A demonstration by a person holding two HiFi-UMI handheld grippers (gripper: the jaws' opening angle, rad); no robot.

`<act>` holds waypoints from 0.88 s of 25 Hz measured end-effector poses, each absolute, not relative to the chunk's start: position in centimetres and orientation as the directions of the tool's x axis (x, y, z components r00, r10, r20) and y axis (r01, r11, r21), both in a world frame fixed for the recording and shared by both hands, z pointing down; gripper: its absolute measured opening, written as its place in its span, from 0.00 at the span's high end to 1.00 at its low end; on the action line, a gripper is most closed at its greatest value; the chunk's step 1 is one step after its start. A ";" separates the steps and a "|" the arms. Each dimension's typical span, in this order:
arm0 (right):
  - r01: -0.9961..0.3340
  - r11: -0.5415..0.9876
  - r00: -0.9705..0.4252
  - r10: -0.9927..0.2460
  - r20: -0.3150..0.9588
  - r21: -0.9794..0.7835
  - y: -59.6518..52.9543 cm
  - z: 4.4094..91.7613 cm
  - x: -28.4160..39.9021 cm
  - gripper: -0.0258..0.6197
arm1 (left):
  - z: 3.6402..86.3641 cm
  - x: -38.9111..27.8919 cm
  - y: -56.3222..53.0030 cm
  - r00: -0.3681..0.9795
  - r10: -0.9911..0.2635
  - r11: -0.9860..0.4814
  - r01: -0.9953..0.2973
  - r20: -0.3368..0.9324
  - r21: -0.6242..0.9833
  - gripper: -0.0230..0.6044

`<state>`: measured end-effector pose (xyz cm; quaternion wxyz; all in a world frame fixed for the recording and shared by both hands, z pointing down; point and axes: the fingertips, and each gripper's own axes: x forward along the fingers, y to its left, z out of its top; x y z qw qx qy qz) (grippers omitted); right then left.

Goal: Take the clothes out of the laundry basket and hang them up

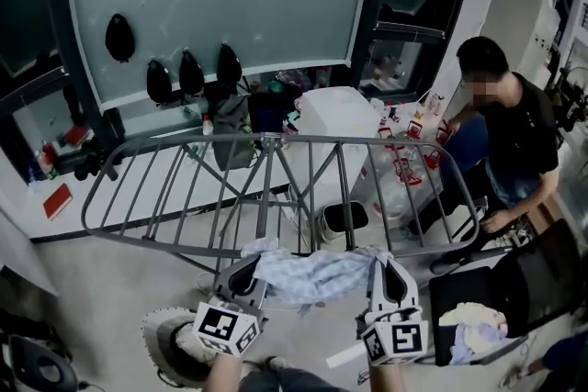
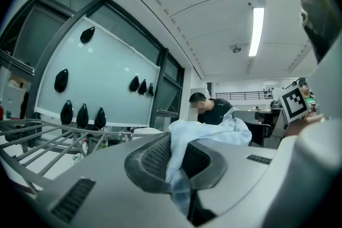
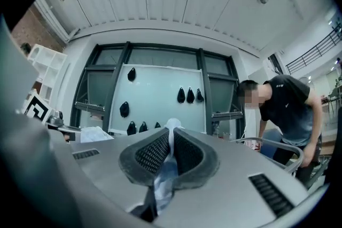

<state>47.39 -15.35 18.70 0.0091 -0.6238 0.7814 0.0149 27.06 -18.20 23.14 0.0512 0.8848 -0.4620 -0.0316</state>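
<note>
Gripping: left gripper [image 1: 246,278] and right gripper [image 1: 390,278] are each clamping the garment [image 1: 312,274], which is spreading between them.
Location: hanging just before the drying rack [image 1: 303,140].
Best bet: lifting it level over a rail, then releasing.

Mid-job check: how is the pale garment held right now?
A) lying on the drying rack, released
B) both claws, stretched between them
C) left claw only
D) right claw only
B: the garment spans from the left claw to the right claw, and each gripper view shows cloth pinched between shut jaws.
</note>
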 end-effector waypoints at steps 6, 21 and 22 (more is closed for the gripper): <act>-0.989 0.150 -0.151 -0.987 -0.053 0.012 -14.3 18.1 49.7 0.93 | 22.4 29.5 -18.8 0.626 -0.779 -0.623 -0.773 -0.012 0.119 0.90; -0.999 0.033 -0.033 -0.998 -0.045 -0.003 -13.7 19.2 49.8 0.93 | 22.1 29.9 -20.4 0.691 -0.722 -0.685 -0.717 0.007 0.128 0.90; -0.999 0.033 -0.032 -0.998 -0.051 -0.004 -13.8 19.1 49.7 0.93 | 22.1 29.8 -20.4 0.693 -0.721 -0.687 -0.716 0.007 0.126 0.90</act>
